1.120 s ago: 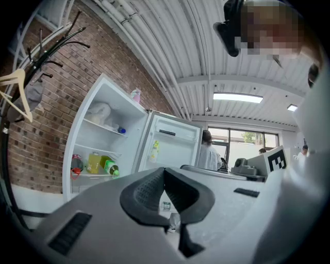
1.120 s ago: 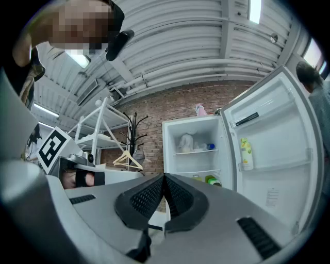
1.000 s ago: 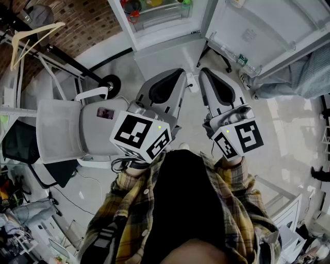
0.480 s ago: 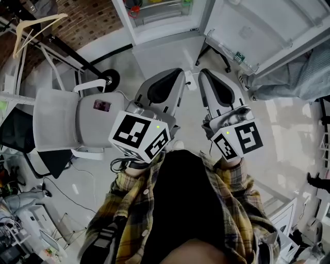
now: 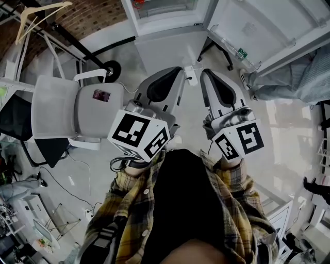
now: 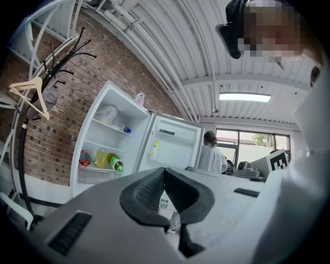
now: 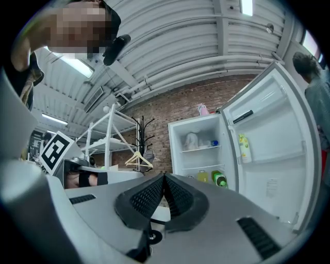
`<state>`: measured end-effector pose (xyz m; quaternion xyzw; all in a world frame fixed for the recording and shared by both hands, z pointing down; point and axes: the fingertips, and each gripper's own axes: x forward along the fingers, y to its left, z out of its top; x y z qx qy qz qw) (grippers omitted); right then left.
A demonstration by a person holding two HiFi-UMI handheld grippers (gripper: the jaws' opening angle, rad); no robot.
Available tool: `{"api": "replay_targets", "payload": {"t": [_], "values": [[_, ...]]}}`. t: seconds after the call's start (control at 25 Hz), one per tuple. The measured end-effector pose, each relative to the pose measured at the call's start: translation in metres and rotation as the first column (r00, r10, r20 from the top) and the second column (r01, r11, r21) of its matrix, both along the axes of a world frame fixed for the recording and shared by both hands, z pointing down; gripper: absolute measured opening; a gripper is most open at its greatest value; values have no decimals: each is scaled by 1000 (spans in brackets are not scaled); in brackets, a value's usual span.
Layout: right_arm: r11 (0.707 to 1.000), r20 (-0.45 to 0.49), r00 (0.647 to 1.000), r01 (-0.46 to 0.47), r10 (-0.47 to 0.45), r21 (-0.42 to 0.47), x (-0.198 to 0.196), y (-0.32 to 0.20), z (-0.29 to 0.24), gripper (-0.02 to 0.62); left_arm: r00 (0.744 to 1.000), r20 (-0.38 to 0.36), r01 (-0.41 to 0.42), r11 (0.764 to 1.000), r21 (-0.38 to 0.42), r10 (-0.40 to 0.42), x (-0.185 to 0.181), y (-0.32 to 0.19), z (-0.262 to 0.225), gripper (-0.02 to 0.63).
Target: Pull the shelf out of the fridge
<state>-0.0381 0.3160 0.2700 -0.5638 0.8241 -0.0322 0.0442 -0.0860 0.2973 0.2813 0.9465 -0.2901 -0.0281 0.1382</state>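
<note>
Left gripper [image 5: 174, 76] [image 6: 164, 172]: black ribbed pads pressed together, nothing between them. Right gripper [image 5: 205, 76] [image 7: 164, 178]: same, pads together and empty. Both are held side by side at chest height over the pale floor [image 5: 154, 54], tips pointing toward the open white fridge [image 5: 165, 15] [image 6: 111, 139] [image 7: 198, 149], neither touching it. Yellow plaid sleeves [image 5: 134, 185] sit behind the marker cubes.

The fridge stands against a red brick wall [image 6: 67, 103], its white door [image 5: 258, 31] [image 6: 172, 144] [image 7: 268, 139] swung wide to the right. The upper shelf [image 6: 111, 127] [image 7: 200, 148] is seated inside the cabinet and carries a white bag [image 6: 108, 114] [image 7: 192, 140]. The lower shelf [image 6: 100, 168] [image 7: 202, 166] is also inside. A yellow bottle [image 6: 101, 157] [image 7: 202, 177] and a green bottle lying on its side [image 6: 116, 165] [image 7: 220, 179] are in that lower part. A yellow squeeze bottle [image 6: 155, 148] [image 7: 243, 147] is in the door rack. A pink item [image 6: 139, 98] [image 7: 202, 110] is on top of the fridge.

A grey office chair [image 5: 72, 116] is on the left, near the left gripper. A wooden clothes hanger [image 5: 38, 18] [image 6: 31, 95] [image 7: 136, 159] hangs on a black coat stand [image 6: 56, 72]. A person in a white shirt [image 6: 211, 154] stands beyond the door, facing away.
</note>
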Motion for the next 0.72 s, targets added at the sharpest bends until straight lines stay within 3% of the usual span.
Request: {"api": "replay_targets", "payload": {"t": [0.28,0.72], "values": [[1000,15,1000,8,-8,-1,-4,-33,-1,18,1000,6,10,1000,9,-10,-5,-30,-2,5],[1000,14,1000,-26,26,-2,-8,-132,-4,18,999,-3,-48,999,4,48,-2,-131,-5,5]]}}
